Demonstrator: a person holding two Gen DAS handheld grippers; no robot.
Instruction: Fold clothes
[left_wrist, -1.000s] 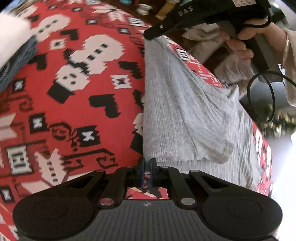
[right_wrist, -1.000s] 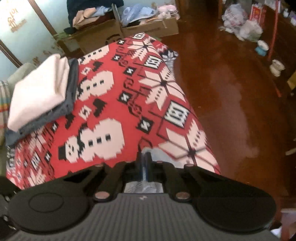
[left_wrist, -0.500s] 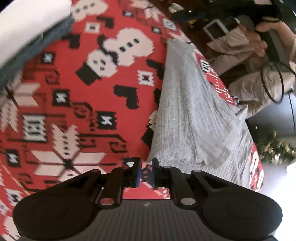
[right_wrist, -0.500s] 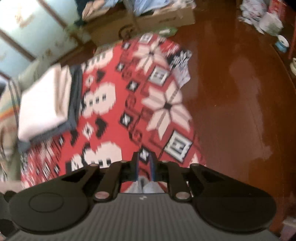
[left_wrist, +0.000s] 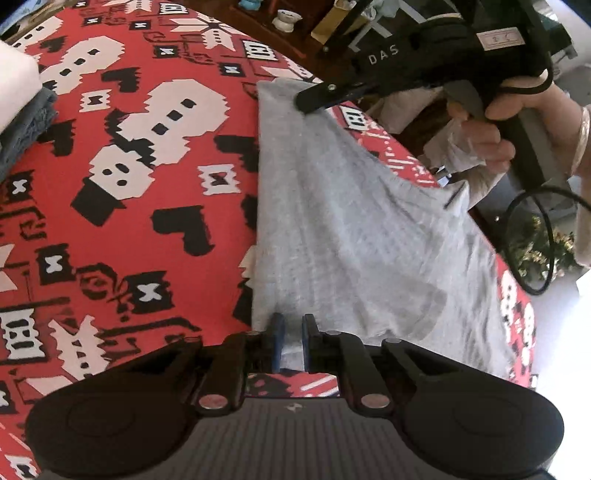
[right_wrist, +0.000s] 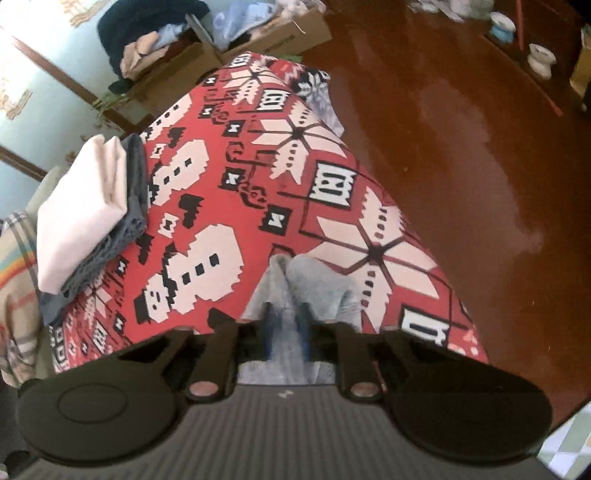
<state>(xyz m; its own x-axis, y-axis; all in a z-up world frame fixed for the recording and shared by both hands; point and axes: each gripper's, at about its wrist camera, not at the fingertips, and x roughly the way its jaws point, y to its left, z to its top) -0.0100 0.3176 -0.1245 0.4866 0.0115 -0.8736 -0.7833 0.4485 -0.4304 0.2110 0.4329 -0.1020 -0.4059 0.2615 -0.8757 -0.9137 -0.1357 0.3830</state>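
On the snowman blanket (left_wrist: 155, 206), both tongs slightly parted over grey garment (left_wrist: 351, 236), folded stack (right_wrist: 85, 214) alongside.

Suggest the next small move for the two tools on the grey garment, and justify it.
Probably close both tools on the cloth. The left tool and right tool sit open at opposite ends of the grey garment, which lies as a long folded strip on the red cloth.

One grey garment (left_wrist: 354, 236), two folded clothes (right_wrist: 88, 218), two grippers (left_wrist: 290, 341).

Grey garment (left_wrist: 354, 236) ribbed matt cloth; floor (right_wrist: 461, 122) glossy wood.
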